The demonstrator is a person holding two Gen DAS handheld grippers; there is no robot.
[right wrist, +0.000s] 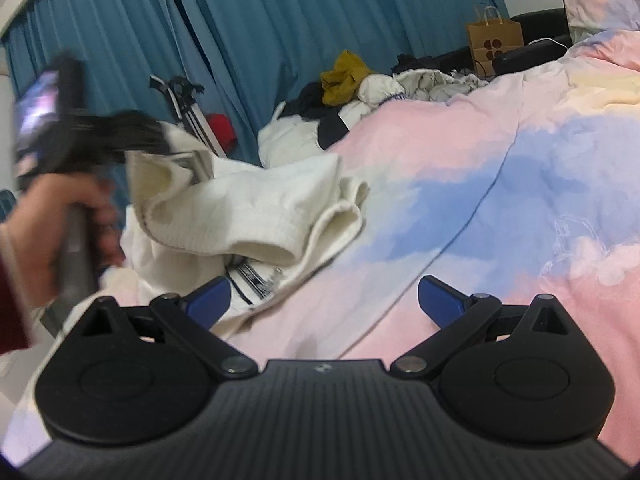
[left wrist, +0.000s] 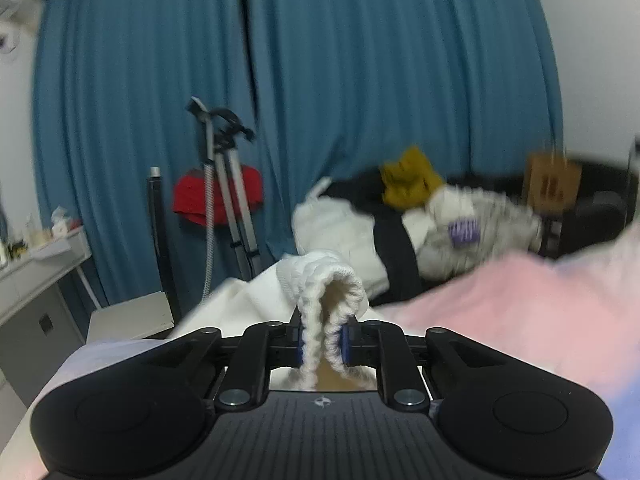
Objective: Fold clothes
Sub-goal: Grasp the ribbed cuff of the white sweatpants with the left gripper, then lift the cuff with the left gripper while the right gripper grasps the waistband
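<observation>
A white knit garment [left wrist: 332, 280] has its ribbed edge pinched between the blue pads of my left gripper [left wrist: 323, 340], which is shut on it. In the right wrist view the same garment [right wrist: 256, 208] hangs crumpled from that gripper at the left, lifted off the bed, with a hand [right wrist: 60, 216] around the handle. My right gripper [right wrist: 324, 300] stands open just above the pink and blue bed cover [right wrist: 480, 184]. Nothing is between its fingers, and the left one [right wrist: 210, 298] is close to the garment's lower edge.
A pile of clothes lies at the far side of the bed, with a yellow garment [right wrist: 344, 78] and white pieces [left wrist: 340, 224]. A brown paper bag [right wrist: 494, 42] stands behind it. A tripod [left wrist: 228, 184] and a red item [left wrist: 192, 200] stand before the blue curtain [left wrist: 360, 80]. A white desk [left wrist: 40, 264] is at the left.
</observation>
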